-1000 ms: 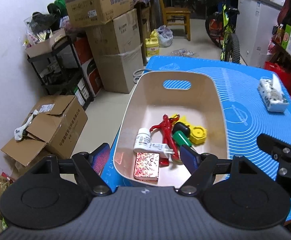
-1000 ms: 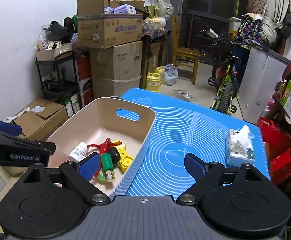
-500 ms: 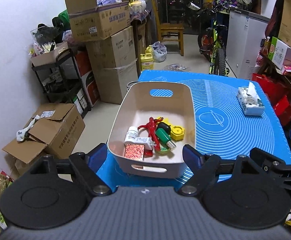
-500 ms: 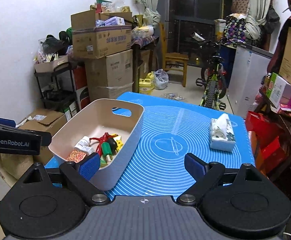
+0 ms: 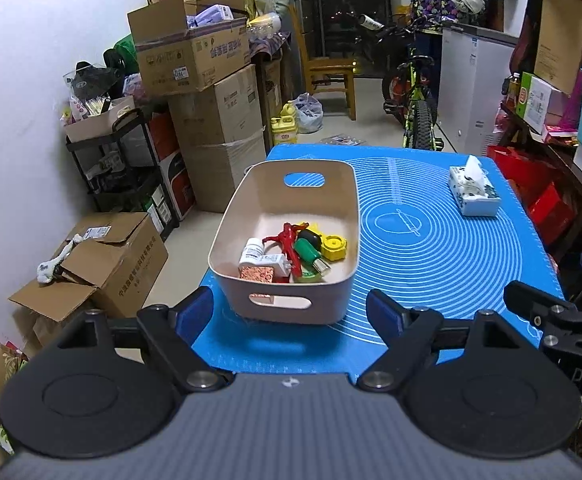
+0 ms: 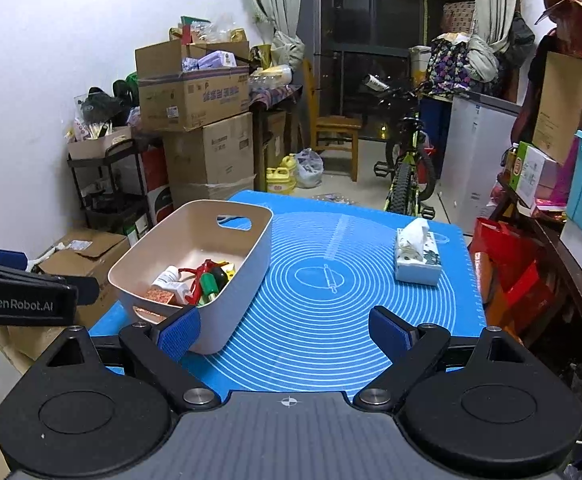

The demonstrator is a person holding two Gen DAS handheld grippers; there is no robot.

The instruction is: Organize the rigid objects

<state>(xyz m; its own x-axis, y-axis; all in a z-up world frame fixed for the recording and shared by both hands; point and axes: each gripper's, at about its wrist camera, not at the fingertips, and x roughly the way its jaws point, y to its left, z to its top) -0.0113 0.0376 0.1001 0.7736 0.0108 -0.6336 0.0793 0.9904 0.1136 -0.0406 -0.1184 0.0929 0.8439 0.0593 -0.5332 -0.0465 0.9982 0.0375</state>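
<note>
A beige bin (image 5: 291, 308) (image 6: 247, 264) stands on the left part of the blue mat (image 5: 431, 256) (image 6: 331, 320). It holds a white bottle (image 5: 251, 251), a red figure (image 5: 287, 240), a green and black piece (image 5: 309, 252), a yellow piece (image 5: 334, 247) and a patterned box (image 5: 255, 273). My left gripper (image 5: 291, 312) is open and empty, back from the bin's near wall. My right gripper (image 6: 285, 332) is open and empty above the mat's near edge, right of the bin.
A tissue box (image 5: 474, 192) (image 6: 417, 256) sits at the mat's far right. Cardboard boxes (image 5: 103, 264) and a black shelf (image 5: 123, 168) stand left of the table. A bicycle (image 5: 415, 104) and a chair (image 5: 331, 76) stand behind it.
Both grippers have pulled back and up from the bin, which now looks smaller and farther. Both stay open and empty. The bin's contents have not moved.
</note>
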